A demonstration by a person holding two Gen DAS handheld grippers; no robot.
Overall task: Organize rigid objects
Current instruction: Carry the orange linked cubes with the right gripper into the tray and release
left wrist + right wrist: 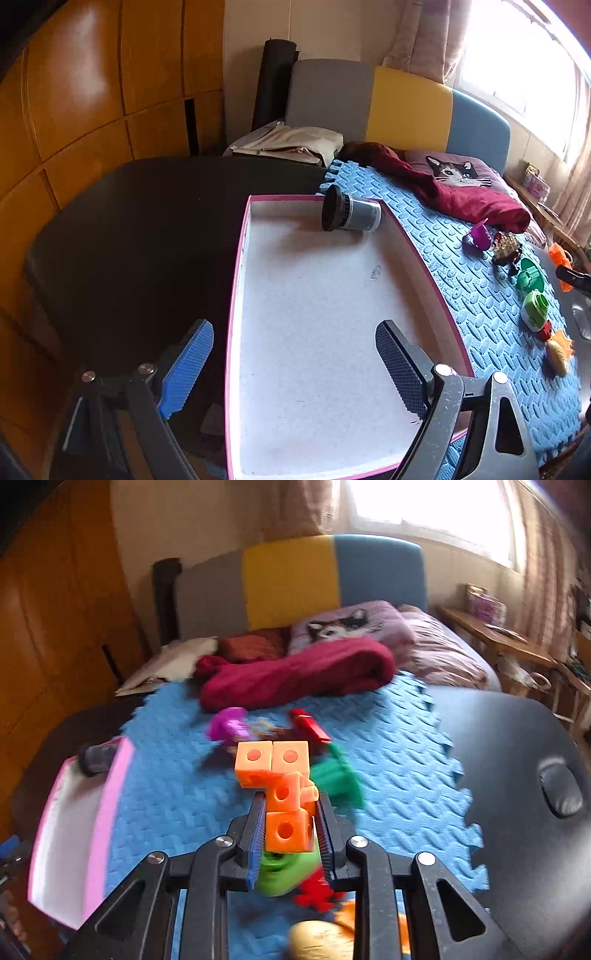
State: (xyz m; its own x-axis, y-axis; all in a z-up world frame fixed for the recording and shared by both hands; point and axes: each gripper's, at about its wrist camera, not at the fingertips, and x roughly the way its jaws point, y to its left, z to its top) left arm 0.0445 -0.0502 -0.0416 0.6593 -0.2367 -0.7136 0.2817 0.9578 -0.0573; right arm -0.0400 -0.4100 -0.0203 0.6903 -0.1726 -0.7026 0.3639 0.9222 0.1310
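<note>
From the left wrist camera, the left gripper [295, 363] hangs over the near end of the pink box [236, 295], and its two fingers stand far apart with nothing between them. The box has a white floor. A black can [349, 214] lies on its side in the box's far corner, at about 12 o'clock from the gripper. At 3 o'clock from the box, a row of small toys sits on the blue foam mat [436, 236]: a purple toy [479, 236], a green lid [530, 277] and a green and white toy [535, 310]. A dark red cloth [461, 195] lies at the mat's far end. From the right wrist camera, the right gripper [291, 834] is squeezed tight on the orange block toy [284, 794], which sticks up out of its fingers above the mat. The pink box is at 9 o'clock from it. This view is blurry. A green toy [338, 779] lies just behind the blocks, at 1 o'clock.
</note>
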